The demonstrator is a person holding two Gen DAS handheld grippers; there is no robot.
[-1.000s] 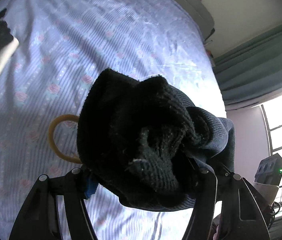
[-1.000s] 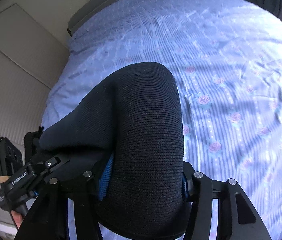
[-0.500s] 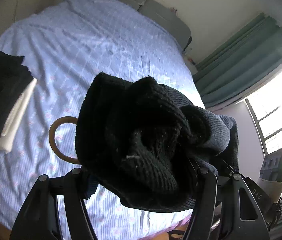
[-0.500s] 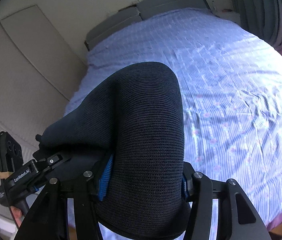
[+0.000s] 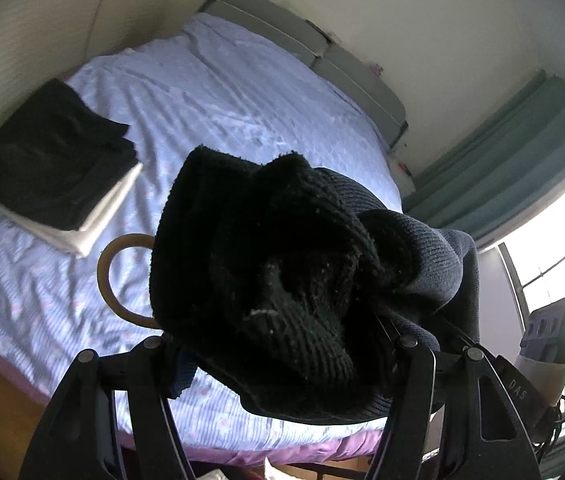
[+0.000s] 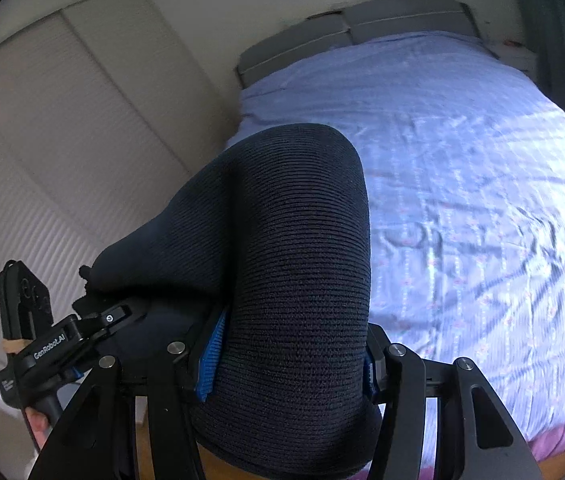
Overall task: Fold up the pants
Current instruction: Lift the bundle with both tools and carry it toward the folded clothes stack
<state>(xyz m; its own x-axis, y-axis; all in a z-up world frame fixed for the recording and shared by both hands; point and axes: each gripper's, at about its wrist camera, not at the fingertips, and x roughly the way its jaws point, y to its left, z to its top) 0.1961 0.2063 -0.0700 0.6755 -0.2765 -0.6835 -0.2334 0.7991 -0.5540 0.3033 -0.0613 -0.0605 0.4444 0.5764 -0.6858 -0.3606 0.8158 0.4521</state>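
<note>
Black tongs (image 6: 288,360), blue pads (image 6: 211,354)

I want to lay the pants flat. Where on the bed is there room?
The wide middle of the bed sheet, between the folded stack and the curtains, up to the headboard, is bare. The stack's corner is crowded.
</note>
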